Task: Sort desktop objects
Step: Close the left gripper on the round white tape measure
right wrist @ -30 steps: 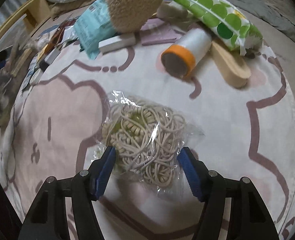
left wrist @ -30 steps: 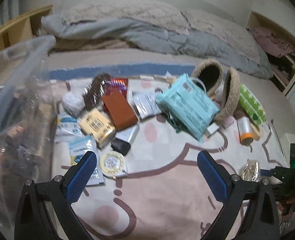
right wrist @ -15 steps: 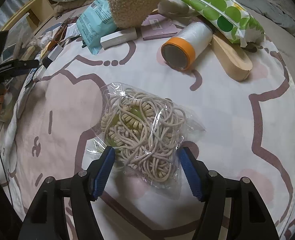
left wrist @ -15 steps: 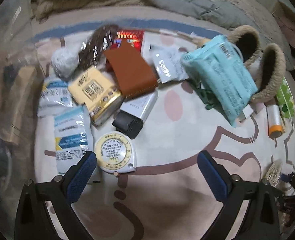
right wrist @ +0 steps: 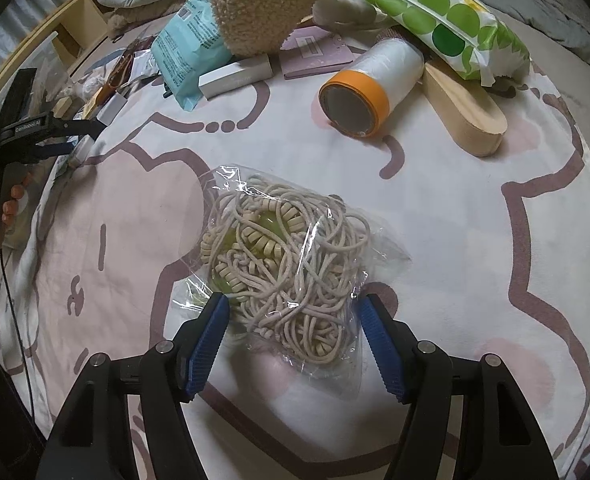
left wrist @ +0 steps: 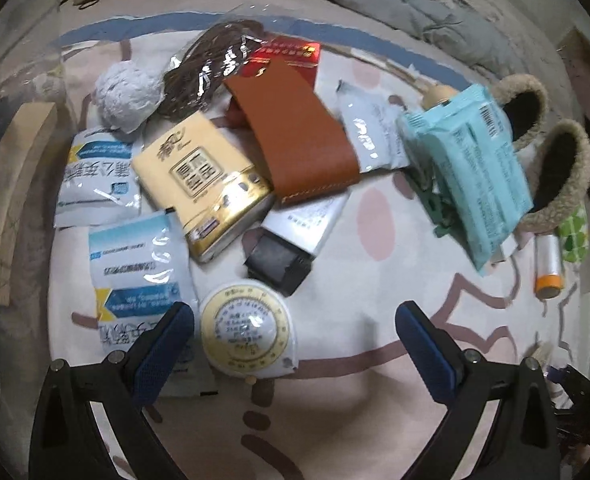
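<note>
My left gripper [left wrist: 293, 320] is open wide, pointing steeply down at a pile of desk items. A round yellow tape measure [left wrist: 247, 336] lies between its fingers, close to the left fingertip [left wrist: 175, 324], untouched. Just beyond are a black block [left wrist: 279, 260], a yellow box [left wrist: 203, 184] and a brown leather pouch [left wrist: 295, 136]. My right gripper [right wrist: 294, 308] is open and straddles a clear bag of beige cord [right wrist: 283, 268] lying flat on the blanket. Its pads stand close to the bag's sides.
White packets [left wrist: 135, 264] and a white pompom [left wrist: 127, 96] lie at the pile's left. A teal pack [left wrist: 471, 168] and fluffy slippers [left wrist: 555, 160] lie to its right. Beyond the cord bag are an orange-capped roll [right wrist: 371, 88], a wooden piece [right wrist: 467, 120] and a green dotted pack [right wrist: 423, 12].
My left gripper has come down and tipped toward the pile, so the tape measure now lies between its fingers. The right gripper and cord bag have stayed put.
</note>
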`<move>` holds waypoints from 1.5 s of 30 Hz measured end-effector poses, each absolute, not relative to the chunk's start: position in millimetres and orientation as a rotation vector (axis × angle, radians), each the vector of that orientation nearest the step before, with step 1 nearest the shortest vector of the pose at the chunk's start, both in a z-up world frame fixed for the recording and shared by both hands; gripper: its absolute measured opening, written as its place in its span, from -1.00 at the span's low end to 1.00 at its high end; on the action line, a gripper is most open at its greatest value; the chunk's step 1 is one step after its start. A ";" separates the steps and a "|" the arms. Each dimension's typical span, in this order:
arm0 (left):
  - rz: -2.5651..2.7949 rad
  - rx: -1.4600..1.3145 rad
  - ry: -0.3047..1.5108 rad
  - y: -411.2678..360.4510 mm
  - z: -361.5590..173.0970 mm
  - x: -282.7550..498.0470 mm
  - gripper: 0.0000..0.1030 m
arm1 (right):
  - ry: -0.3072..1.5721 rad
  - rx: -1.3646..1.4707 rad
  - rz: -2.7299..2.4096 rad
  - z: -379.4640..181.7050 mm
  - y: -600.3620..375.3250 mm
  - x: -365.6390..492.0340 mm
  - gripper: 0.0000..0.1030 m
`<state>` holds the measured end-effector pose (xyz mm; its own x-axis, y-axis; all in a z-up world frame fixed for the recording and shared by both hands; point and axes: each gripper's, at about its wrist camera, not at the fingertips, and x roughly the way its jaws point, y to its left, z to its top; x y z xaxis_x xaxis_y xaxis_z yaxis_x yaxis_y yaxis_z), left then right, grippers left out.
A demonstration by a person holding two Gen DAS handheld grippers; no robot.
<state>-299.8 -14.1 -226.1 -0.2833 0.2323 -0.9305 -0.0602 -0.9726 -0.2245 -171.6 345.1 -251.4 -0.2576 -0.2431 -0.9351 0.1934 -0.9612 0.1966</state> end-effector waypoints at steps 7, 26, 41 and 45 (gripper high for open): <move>2.315 -1.703 -0.263 -16.9 -221.8 -298.9 0.97 | -0.064 1.718 -2.291 -251.7 345.0 -171.3 0.32; 2.245 -1.752 -0.065 7.4 -233.3 -284.3 0.99 | -0.079 1.725 -2.291 -252.4 342.1 -172.9 0.37; 2.211 -1.682 0.115 48.4 -225.8 -253.2 0.94 | -0.297 1.616 -2.141 -213.3 317.1 -180.9 0.40; 2.273 -1.676 0.153 43.2 -224.0 -250.3 0.64 | -0.441 1.721 -2.115 -222.6 326.8 -187.5 0.40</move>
